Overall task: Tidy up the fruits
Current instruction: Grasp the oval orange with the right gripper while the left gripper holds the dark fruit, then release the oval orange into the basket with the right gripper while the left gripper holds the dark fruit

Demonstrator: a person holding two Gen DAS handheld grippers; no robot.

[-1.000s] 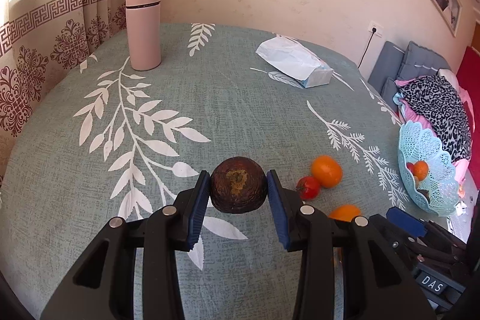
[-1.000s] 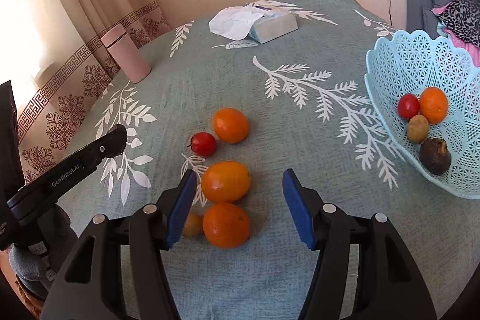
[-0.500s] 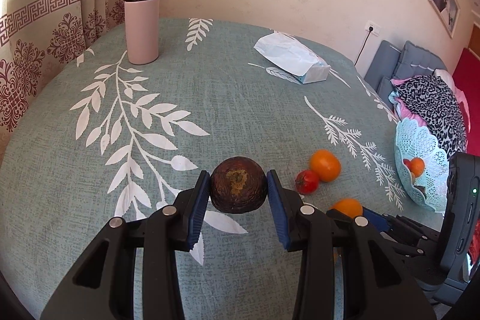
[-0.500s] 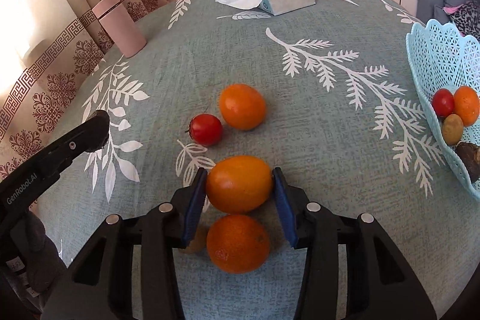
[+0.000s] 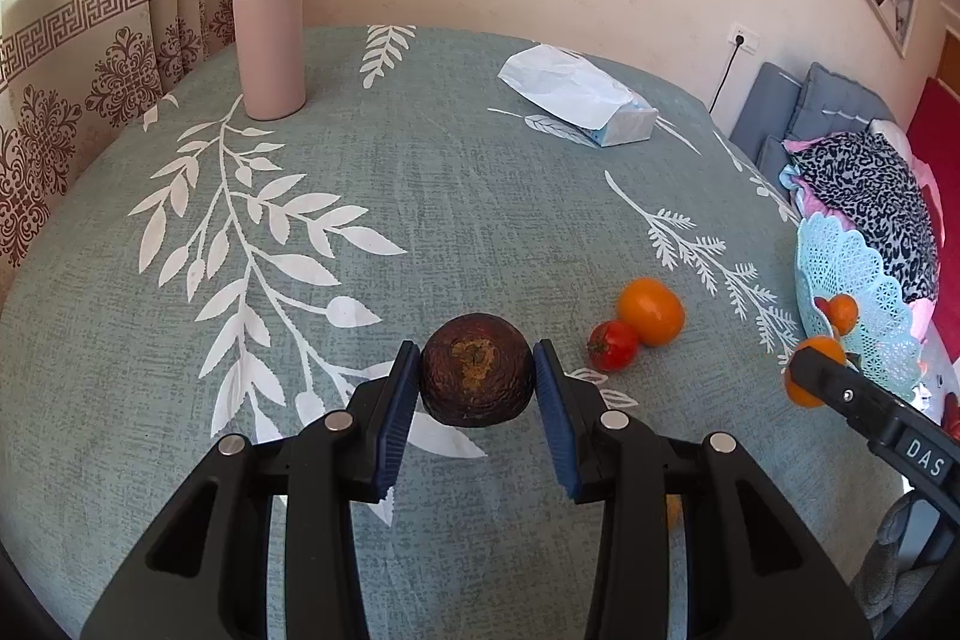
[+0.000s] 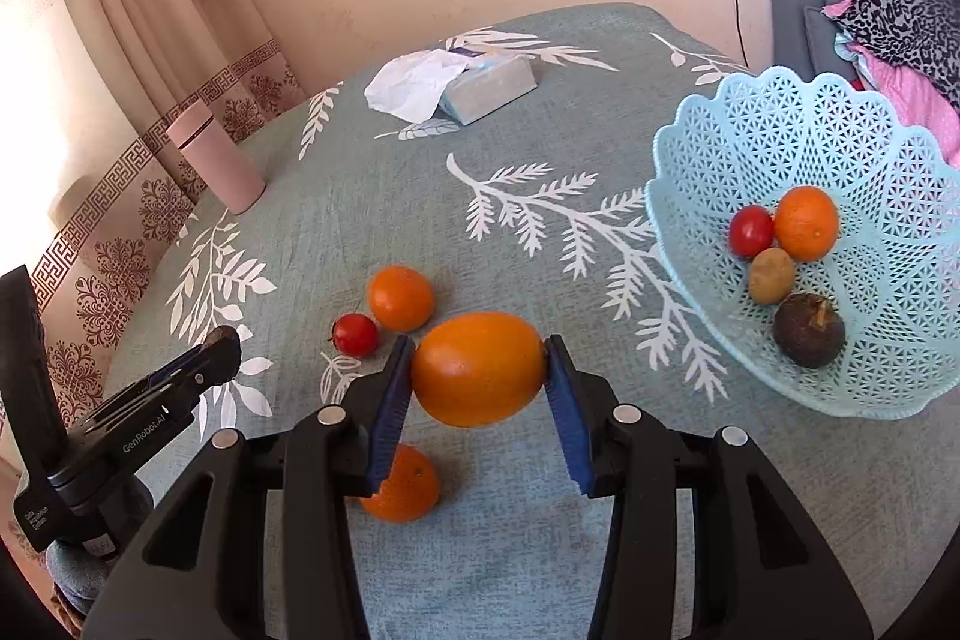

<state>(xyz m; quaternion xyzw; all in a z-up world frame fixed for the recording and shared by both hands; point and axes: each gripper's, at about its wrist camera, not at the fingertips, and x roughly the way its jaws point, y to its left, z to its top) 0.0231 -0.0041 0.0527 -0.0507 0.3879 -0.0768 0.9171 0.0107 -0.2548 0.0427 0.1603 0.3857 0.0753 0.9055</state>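
Note:
My left gripper [image 5: 475, 381] is shut on a dark brown passion fruit [image 5: 476, 367] and holds it above the tablecloth. My right gripper [image 6: 478, 370] is shut on a large orange [image 6: 478, 369], lifted off the table; it also shows at the right of the left wrist view [image 5: 807, 388]. On the cloth lie a smaller orange [image 6: 401, 297], a red tomato [image 6: 356, 333] and another orange [image 6: 402, 484] under the right fingers. The light blue lattice basket [image 6: 750, 124] at the right holds a tomato, an orange, a small tan fruit and a dark passion fruit.
A pink flask [image 5: 268, 34] stands at the far left of the round table. A tissue pack [image 5: 579, 97] lies at the far side. Curtains hang left; a sofa with clothes [image 5: 870, 184] sits beyond the basket. The left gripper's body [image 6: 138, 418] shows at the lower left of the right wrist view.
My right gripper closed on the large orange and lifted it off the cloth toward the basket. My left gripper kept hold of the passion fruit and shifted only a little.

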